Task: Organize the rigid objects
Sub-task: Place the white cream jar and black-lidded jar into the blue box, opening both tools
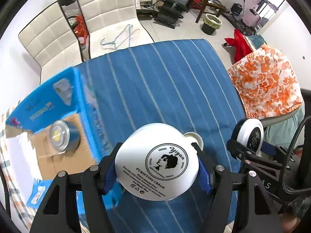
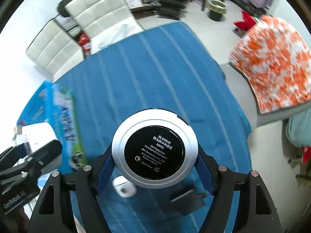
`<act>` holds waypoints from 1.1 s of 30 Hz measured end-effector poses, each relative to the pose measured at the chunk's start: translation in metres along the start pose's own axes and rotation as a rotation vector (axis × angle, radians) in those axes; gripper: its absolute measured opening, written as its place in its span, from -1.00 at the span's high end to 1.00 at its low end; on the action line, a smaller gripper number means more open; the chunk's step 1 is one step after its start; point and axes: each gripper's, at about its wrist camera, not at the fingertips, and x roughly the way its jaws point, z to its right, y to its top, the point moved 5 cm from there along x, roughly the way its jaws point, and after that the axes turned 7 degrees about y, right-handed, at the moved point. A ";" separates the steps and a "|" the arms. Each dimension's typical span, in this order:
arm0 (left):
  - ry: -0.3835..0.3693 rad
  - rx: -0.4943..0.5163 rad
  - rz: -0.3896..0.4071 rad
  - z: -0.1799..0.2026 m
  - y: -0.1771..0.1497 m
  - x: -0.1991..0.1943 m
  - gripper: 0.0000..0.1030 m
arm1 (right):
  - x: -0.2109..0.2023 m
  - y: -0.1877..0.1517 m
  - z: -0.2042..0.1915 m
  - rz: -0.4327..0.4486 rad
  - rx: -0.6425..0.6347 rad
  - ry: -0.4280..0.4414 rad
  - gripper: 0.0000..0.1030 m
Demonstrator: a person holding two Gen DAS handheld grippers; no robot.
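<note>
The cream jar (image 1: 157, 165), white with a black printed label on its upturned base, is clamped between the blue pads (image 1: 204, 176) of the left gripper (image 1: 157, 174) and hangs clear above the blue striped cloth (image 1: 155, 89) that covers the table. At the table's left edge an open cardboard box (image 1: 64, 151) with blue printed flaps holds a round tin (image 1: 62, 136) with a silver rim, lying on the box's brown floor. Just beyond the jar, a small round lid or pot (image 1: 195, 137) peeks out on the cloth. Toward the table's right edge, the compact (image 2: 155, 148), a silver disc with a black label facing the camera, is pinched at its sides between the fingers of the right gripper (image 2: 155, 167) and is likewise held off the cloth. Under it, near the table's near edge, lie a small white case (image 2: 124, 186) and a dark flat object (image 2: 186, 200), blurred. Past the right edge an orange-and-white patterned fabric (image 1: 266, 83) drapes over furniture.
</note>
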 end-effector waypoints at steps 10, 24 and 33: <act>0.067 -0.169 0.054 -0.099 -0.025 -0.036 -0.27 | -0.001 0.000 -0.130 -0.001 -0.179 0.108 -0.49; 0.158 -0.341 0.067 -0.240 -0.055 -0.037 -0.27 | 0.059 -0.019 -0.264 -0.103 -0.285 0.140 -0.49; 0.186 -0.382 -0.038 -0.295 -0.051 0.037 -0.27 | 0.136 -0.029 -0.272 -0.221 -0.266 0.045 -0.50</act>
